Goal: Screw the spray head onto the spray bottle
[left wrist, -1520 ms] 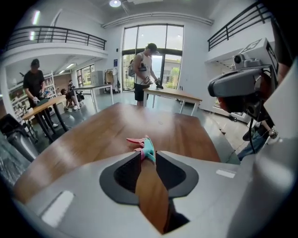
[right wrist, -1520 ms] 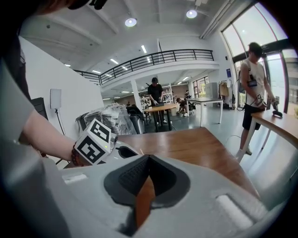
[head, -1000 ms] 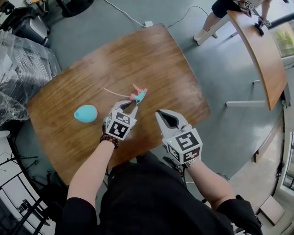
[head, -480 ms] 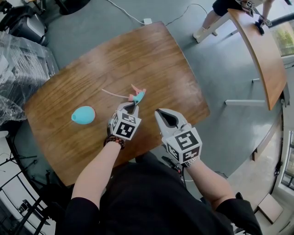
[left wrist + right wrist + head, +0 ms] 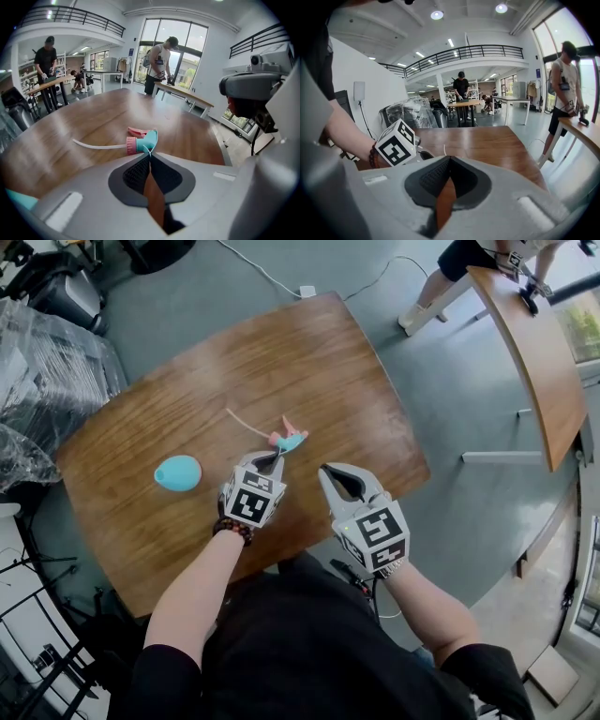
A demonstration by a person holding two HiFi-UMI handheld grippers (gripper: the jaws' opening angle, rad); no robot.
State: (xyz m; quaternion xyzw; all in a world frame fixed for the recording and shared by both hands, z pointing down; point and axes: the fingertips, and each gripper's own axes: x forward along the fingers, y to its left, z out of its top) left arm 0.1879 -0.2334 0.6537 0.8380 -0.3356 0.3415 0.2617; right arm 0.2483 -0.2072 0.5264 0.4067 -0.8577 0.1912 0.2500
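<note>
The spray head [image 5: 289, 440], teal with a pink trigger, collar and a thin dip tube [image 5: 246, 422], lies on the wooden table [image 5: 328, 362]. My left gripper [image 5: 272, 457] has just been closing, and its tips now pinch the thin near edge of the teal spray head [image 5: 145, 140]. In the left gripper view the left gripper [image 5: 150, 153] shows its pads together. The teal egg-shaped bottle [image 5: 178, 472] lies on its side to the left, apart from both grippers. My right gripper [image 5: 323, 470] hovers shut and empty to the right; the right gripper [image 5: 450, 158] holds nothing.
A second wooden table [image 5: 530, 343] stands at the upper right with a person beside it. Plastic-wrapped items [image 5: 47, 371] crowd the floor at the left. A cable and power strip [image 5: 305, 290] lie on the floor beyond the table's far edge.
The left gripper's jaws have shut onto the spray head. The head has turned, so its tube now points up-left instead of straight left. The right gripper has kept still.
</note>
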